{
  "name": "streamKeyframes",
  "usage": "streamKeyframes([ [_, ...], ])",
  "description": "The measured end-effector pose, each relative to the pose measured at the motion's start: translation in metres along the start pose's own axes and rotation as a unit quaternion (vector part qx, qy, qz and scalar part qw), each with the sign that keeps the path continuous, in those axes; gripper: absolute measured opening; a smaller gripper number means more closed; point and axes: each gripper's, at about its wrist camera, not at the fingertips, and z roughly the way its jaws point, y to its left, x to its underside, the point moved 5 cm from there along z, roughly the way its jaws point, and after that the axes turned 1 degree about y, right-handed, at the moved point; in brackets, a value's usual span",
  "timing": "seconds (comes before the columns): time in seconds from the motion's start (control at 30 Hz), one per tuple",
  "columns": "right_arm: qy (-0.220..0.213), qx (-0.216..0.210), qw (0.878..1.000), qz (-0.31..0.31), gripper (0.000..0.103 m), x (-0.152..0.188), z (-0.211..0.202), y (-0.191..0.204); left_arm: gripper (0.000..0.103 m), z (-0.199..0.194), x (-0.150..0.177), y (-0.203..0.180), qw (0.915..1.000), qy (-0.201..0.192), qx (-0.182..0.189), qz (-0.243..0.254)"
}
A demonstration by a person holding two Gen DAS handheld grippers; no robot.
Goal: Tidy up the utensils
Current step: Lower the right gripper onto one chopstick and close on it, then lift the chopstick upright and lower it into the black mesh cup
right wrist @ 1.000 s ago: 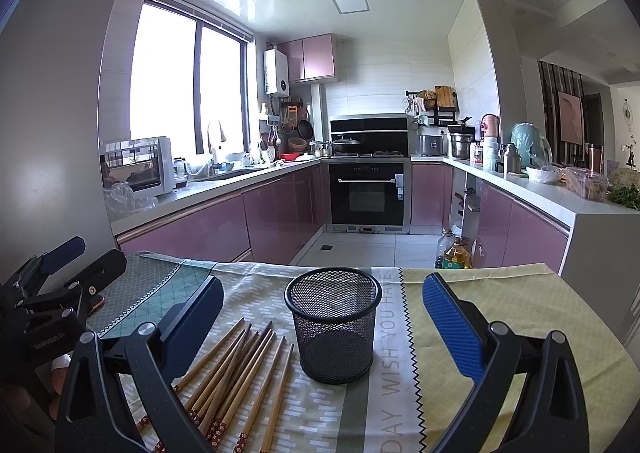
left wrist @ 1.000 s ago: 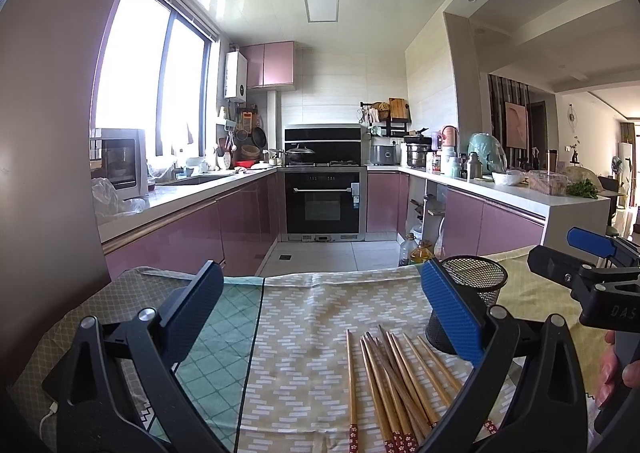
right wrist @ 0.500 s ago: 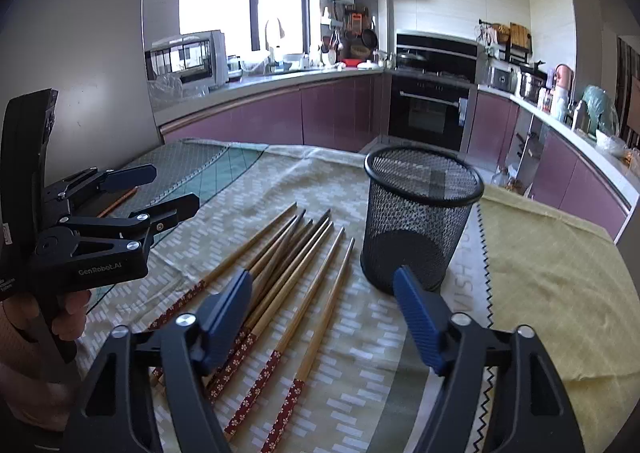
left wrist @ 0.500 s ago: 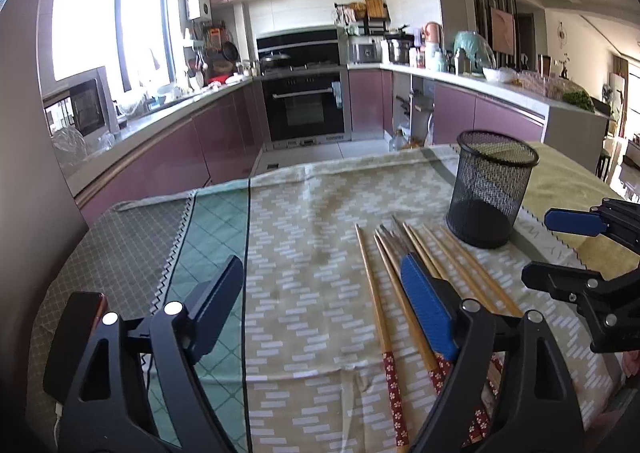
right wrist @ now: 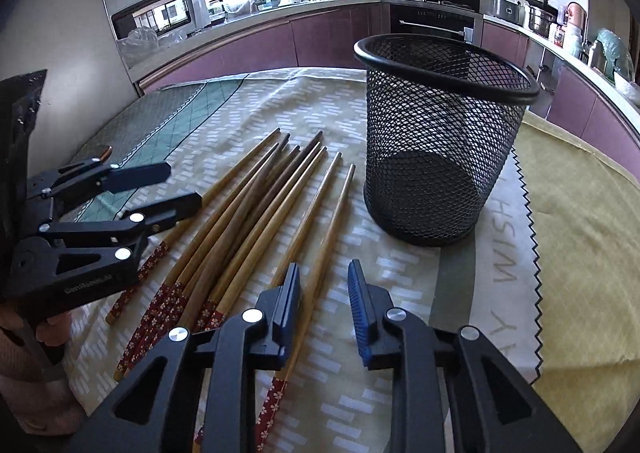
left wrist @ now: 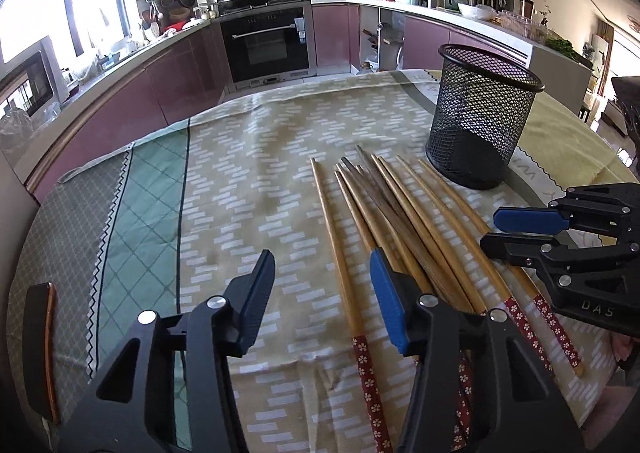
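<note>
On the table: a patchwork tablecloth (left wrist: 248, 181) covers the top, and a bundle of chopsticks (left wrist: 384, 213) lies fanned on it with the red flowered ends toward the cameras.
Mesh cup: a black wire cup (right wrist: 436, 133) stands upright on the cloth, just beside the chopstick tips and to their right (nothing shows inside it through the mesh).
Chopsticks, layout: wooden, about ten, some crossing one another; the leftmost one (left wrist: 340, 253) lies a little apart from the rest, and so does the rightmost one (right wrist: 320, 249) on the cup side.
Left gripper (left wrist: 322, 281): angled down over the left part of the bundle; its jaws have just been closing and stand at a middling gap, with the leftmost chopstick lying between them on the cloth but untouched by either pad.
Right gripper (right wrist: 324, 295): angled down near the rightmost chopstick; its jaws have just been closing to a narrow gap, bare cloth between them, the left pad just over that chopstick, which rests on the cloth ungripped.
Hand: a hand (right wrist: 28, 337) shows at the left edge of the right wrist view, under the left gripper's body.
Far edge: a dark flat object (left wrist: 40, 349) lies at the left rim of the table.
Background: kitchen counters and an oven (left wrist: 266, 41) behind the table.
</note>
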Motion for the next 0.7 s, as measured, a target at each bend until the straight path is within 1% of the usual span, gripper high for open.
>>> streamKeyframes([
  [0.1, 0.003, -0.008, 1.0, 0.01, 0.013, -0.003, 0.003, -0.003, 0.035, 0.01, 0.0, 0.001, 0.9995, 0.023, 0.019, -0.012],
  [0.13, 0.004, -0.013, 1.0, 0.015, 0.012, -0.004, 0.004, -0.004, 0.034, 0.014, 0.0, 0.002, 0.999, 0.031, 0.028, -0.02],
  [0.17, 0.004, -0.021, 1.0, 0.022, 0.01, -0.004, 0.005, -0.006, 0.033, 0.015, -0.001, 0.002, 0.9987, 0.031, 0.032, -0.025],
  [0.2, 0.004, -0.029, 0.999, 0.03, 0.009, -0.004, 0.005, -0.008, 0.03, 0.015, -0.001, 0.003, 0.9986, 0.029, 0.035, -0.028],
  [0.23, 0.003, -0.034, 0.999, 0.037, 0.008, -0.004, 0.005, -0.009, 0.023, 0.016, -0.002, 0.003, 0.9984, 0.03, 0.036, -0.031],
  [0.27, 0.002, -0.037, 0.998, 0.041, 0.007, -0.004, 0.005, -0.01, 0.018, 0.016, -0.002, 0.004, 0.9983, 0.03, 0.035, -0.036],
  [0.3, 0.001, -0.04, 0.998, 0.043, 0.006, -0.004, 0.005, -0.01, 0.01, 0.016, -0.002, 0.005, 0.998, 0.03, 0.037, -0.042],
  [0.4, -0.007, -0.044, 0.998, 0.045, 0.006, -0.006, 0.001, -0.011, 0.008, 0.014, -0.002, 0.005, 0.9971, 0.03, 0.048, -0.051],
  [0.5, -0.022, -0.053, 0.997, 0.042, 0.006, -0.008, -0.011, -0.011, 0.007, 0.009, -0.001, 0.006, 0.9962, 0.026, 0.055, -0.062],
  [0.6, -0.043, -0.065, 0.996, 0.041, 0.006, -0.01, -0.024, -0.011, 0.007, -0.003, -0.001, 0.008, 0.9954, 0.013, 0.066, -0.069],
  [0.7, -0.067, -0.078, 0.994, 0.04, 0.006, -0.014, -0.041, -0.015, 0.007, -0.017, -0.007, 0.009, 0.9938, -0.002, 0.085, -0.071],
])
